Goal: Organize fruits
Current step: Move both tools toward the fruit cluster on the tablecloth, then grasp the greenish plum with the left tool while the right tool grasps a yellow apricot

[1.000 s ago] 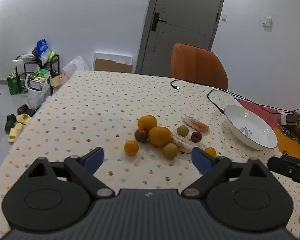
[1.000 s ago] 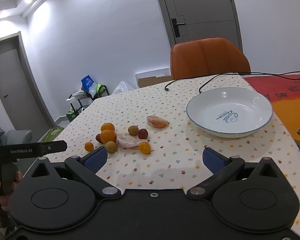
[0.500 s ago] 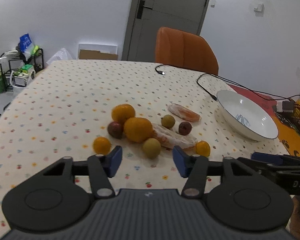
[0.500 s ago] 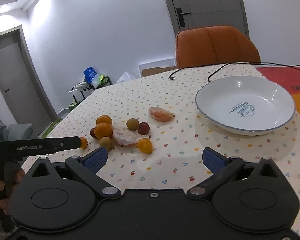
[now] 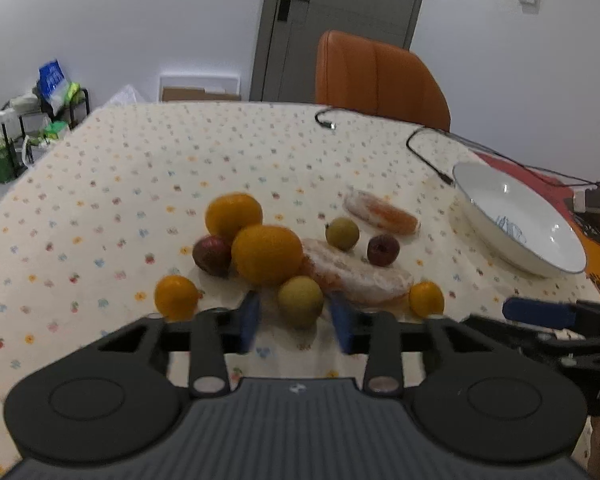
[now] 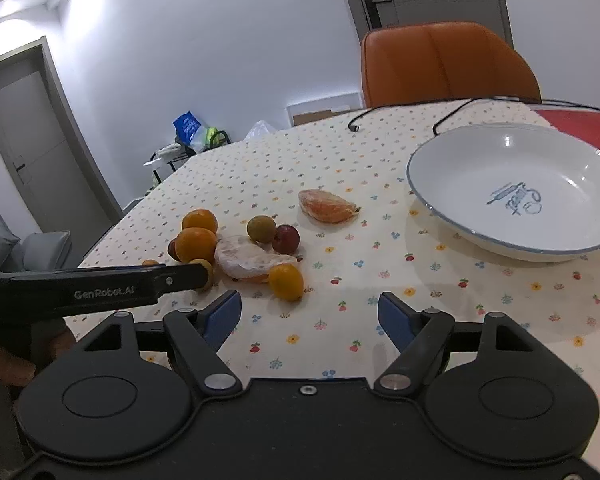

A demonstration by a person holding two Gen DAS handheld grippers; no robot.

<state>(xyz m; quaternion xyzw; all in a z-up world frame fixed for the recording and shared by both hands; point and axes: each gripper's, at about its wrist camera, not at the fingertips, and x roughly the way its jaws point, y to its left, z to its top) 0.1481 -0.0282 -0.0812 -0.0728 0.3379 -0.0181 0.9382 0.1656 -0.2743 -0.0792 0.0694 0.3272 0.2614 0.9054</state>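
The left tool (image 5: 296, 322) stood with its blue pads either side of a yellow-green fruit (image 5: 300, 301), narrowed but not gripping it. That fruit lay at the near edge of the cluster on the tabletop (image 5: 140, 184), just before a large orange (image 5: 267, 254). The right tool (image 6: 309, 316) was spread wide, holding nothing, near a small orange fruit (image 6: 286, 281). A white bowl (image 6: 460, 184) sat right.

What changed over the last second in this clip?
The left hand-held gripper moved in on the fruit pile and narrowed its jaws around the green fruit, not yet clamped. The right hand-held gripper drifted closer to the table and narrowed its jaws, holding nothing. Fruits and bowl stayed put.
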